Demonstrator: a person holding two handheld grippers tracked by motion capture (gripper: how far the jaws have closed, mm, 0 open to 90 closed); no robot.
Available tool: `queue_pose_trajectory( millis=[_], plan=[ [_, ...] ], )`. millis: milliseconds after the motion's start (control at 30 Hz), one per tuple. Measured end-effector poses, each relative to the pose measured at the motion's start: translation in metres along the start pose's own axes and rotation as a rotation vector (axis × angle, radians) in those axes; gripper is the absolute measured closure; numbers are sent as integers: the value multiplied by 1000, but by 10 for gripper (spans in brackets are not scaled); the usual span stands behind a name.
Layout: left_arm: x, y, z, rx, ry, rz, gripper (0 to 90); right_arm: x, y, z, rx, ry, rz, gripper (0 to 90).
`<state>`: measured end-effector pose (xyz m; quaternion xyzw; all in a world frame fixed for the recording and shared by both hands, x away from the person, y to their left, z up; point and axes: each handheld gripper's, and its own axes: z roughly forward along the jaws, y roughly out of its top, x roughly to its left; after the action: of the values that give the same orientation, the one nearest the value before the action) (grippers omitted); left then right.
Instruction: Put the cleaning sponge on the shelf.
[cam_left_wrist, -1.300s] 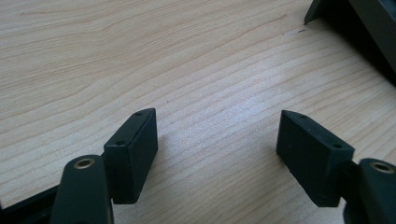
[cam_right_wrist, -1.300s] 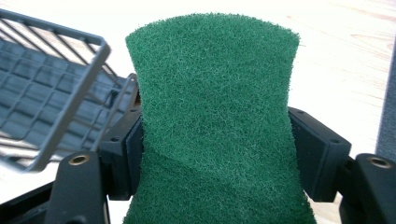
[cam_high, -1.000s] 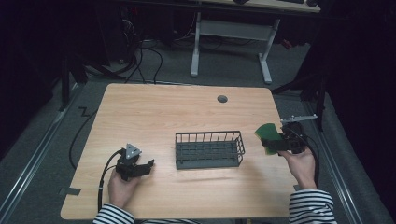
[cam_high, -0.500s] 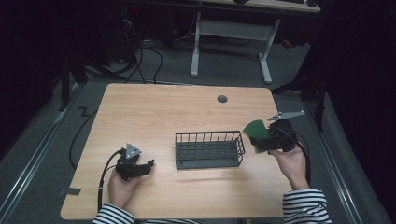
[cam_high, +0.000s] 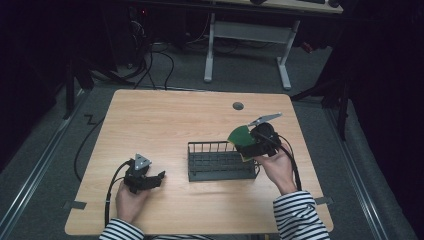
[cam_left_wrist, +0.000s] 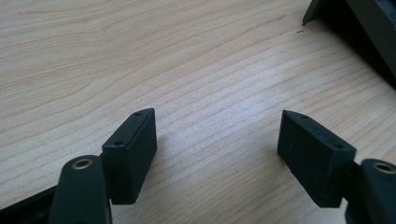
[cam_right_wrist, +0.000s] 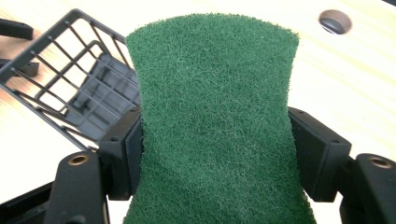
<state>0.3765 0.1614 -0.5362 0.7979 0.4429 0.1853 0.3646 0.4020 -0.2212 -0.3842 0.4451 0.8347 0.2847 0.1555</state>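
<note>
Closest to you, at about 7 o'clock on the tabletop (cam_high: 165, 115), your left hand (cam_high: 129, 201) rests near the front edge. It holds the left tool (cam_high: 150, 179), which sits low on the wood. In the left gripper view the left tool's two black jaws stand wide apart. Nothing is between them but bare, light wood. A dark corner of the basket peeks in at the top right of that view.

A little farther out, at about 4 o'clock, your right hand (cam_high: 276, 167) comes up from a striped sleeve (cam_high: 299, 216). It holds the right tool (cam_high: 245, 146) up above the tabletop. The right tool grips a green scrub pad (cam_high: 238, 136). In the right gripper view the jaws press on both sides of the green scrub pad, and it pinches in at the middle. Its fuzzy green top sticks out past the jaws.

The green scrub pad hangs over the right end of the black wire basket (cam_high: 220, 162). You cannot tell if it touches the rim. The black wire basket sits near the middle of the tabletop, a bit to your right.

Farther off, at about 1 o'clock, there is a small round hole (cam_high: 238, 106) in the wood. Past the far edge, a white desk frame (cam_high: 247, 37) stands on the floor at 12 o'clock.
</note>
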Motion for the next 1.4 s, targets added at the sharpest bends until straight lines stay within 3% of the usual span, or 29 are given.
queue_pose_trajectory(
  millis=[300, 633, 1033, 1400],
  plan=[
    [0, 0, 0, 0, 0, -1, 291, 13, 8, 22, 39, -7, -34, 287],
    [0, 0, 0, 1, 0, -1, 290, 17, 8, 40, 72, -39, -44, 284],
    [-1, 0, 0, 1, 2, 2, 287, 17, -1, 48, 81, -42, -27, 282],
    [-2, 0, 0, 5, 8, 12, 285, 22, -2, 50, 98, -59, -45, 285]
  ],
)
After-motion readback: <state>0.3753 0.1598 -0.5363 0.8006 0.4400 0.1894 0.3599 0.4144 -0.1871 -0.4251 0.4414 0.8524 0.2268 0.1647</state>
